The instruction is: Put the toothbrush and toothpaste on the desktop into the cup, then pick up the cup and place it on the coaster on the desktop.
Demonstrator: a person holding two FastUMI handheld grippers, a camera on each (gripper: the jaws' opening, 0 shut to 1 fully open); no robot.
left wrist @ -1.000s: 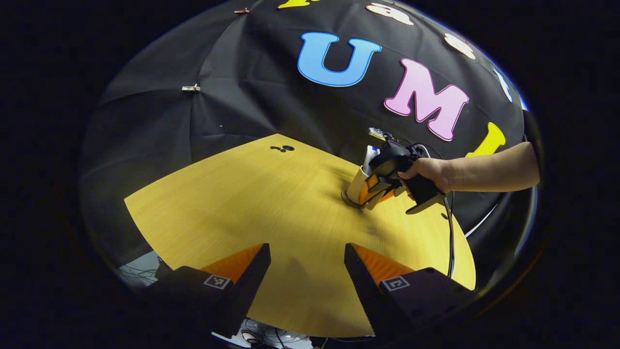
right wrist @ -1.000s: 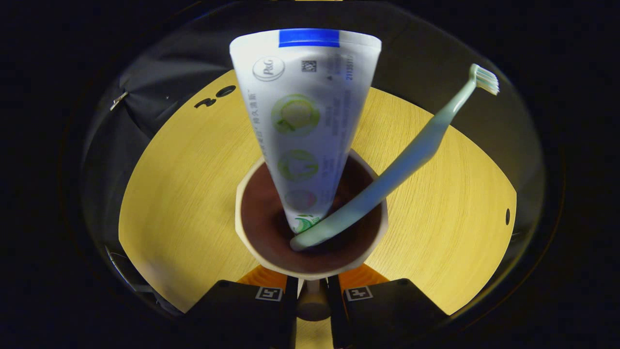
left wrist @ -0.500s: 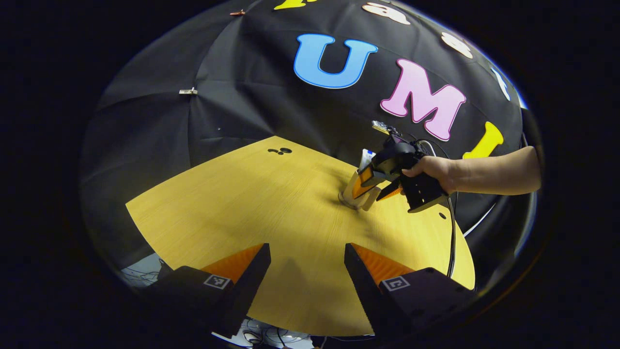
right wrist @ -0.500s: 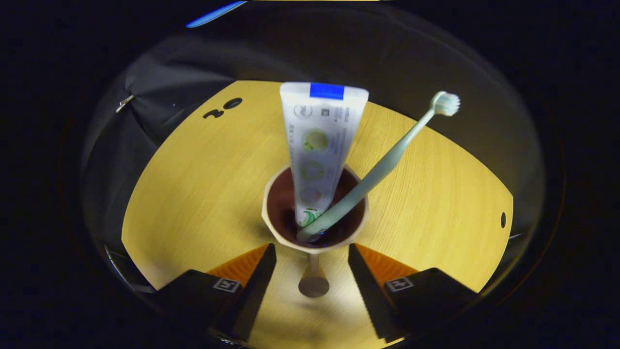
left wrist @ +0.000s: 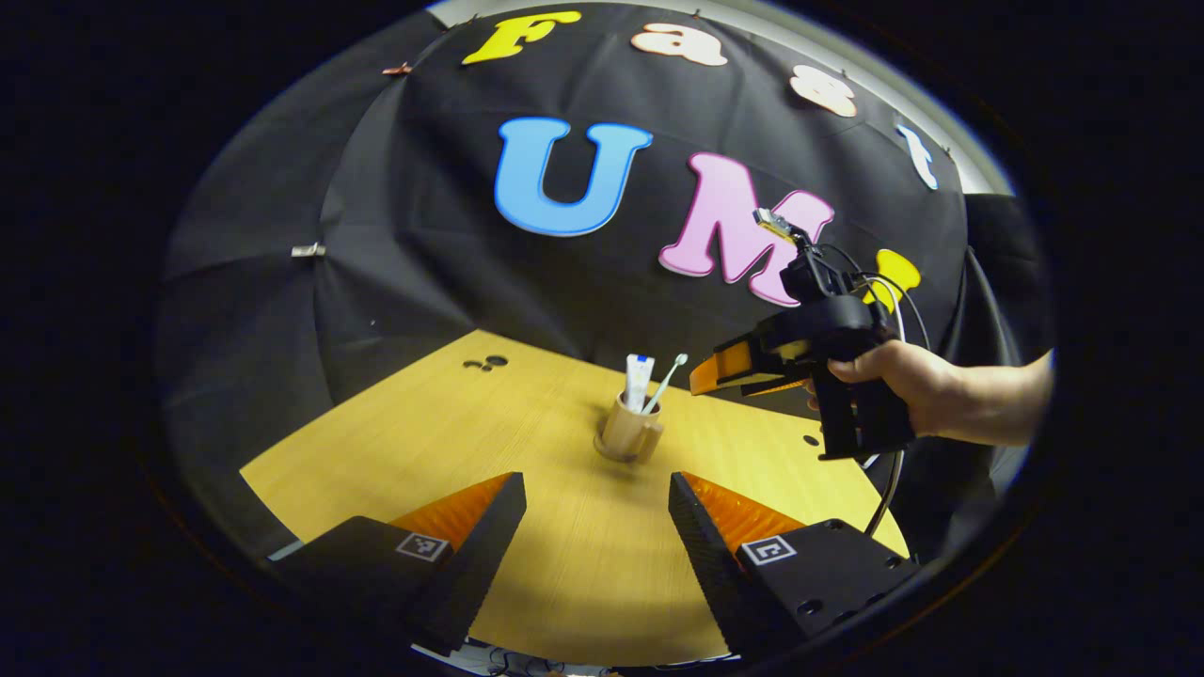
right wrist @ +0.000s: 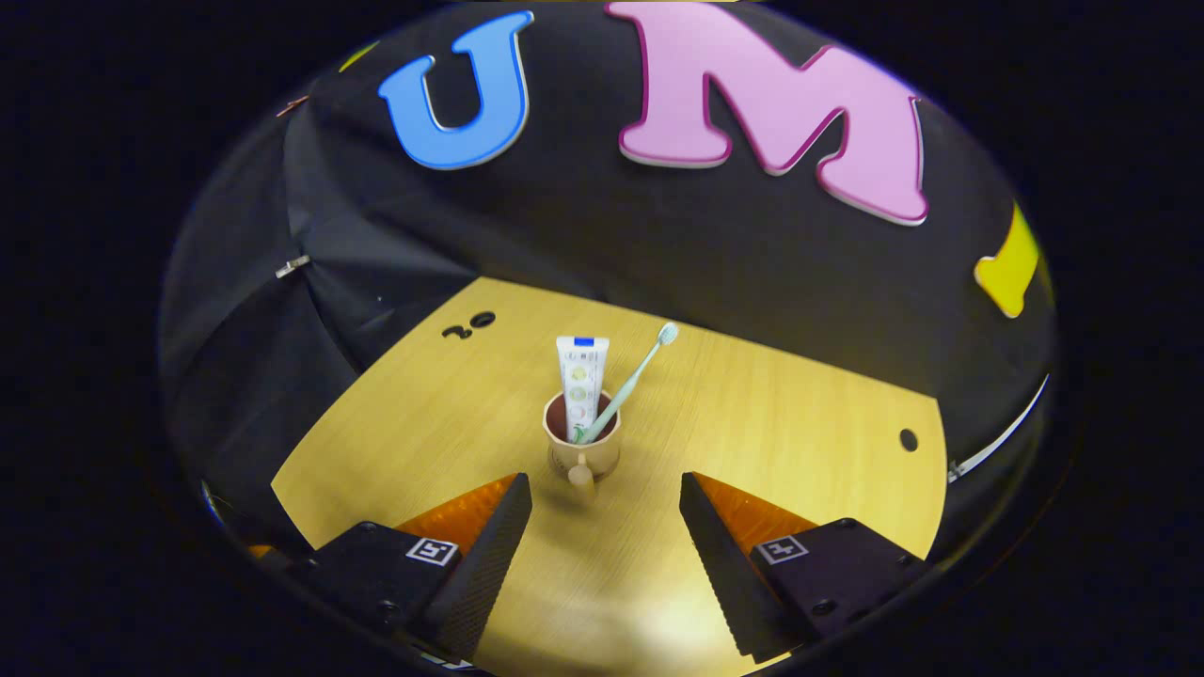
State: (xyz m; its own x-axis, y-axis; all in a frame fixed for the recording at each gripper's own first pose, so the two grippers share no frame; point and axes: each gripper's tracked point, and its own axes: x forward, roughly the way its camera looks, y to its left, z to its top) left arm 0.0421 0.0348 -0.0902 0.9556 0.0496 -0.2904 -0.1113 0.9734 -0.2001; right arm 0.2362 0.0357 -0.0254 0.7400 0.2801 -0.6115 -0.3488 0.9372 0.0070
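Left gripper [left wrist: 594,527]: fingers spread wide apart, nothing between them, positioned above the near edge of the wooden desktop [left wrist: 451,423]. Each finger body carries a small square black-and-white marker [left wrist: 420,546]; its pattern is not legible as text.

Right gripper [right wrist: 605,527]: fingers likewise spread wide, holding nothing, aimed at the cup [right wrist: 582,442] from a short distance back. In the left gripper view this same gripper [left wrist: 704,381] is held in a hand [left wrist: 901,381] above the desktop, to the right of the cup [left wrist: 628,432] and apart from it, with a cable hanging below the handle.

The cup stands upright near the middle of the desktop, handle facing the right gripper. A dark base shows under it in the left gripper view; whether this is the coaster cannot be determined.

Contents of the cup:
- Toothpaste [right wrist: 581,376]: upright, crimped end up with a blue band. Round green graphics are printed on the tube; the lettering is too small to read.
- Toothbrush [right wrist: 632,381]: leaning right, bristles up.

Small dark holes [right wrist: 468,325] mark the far left of the desktop.
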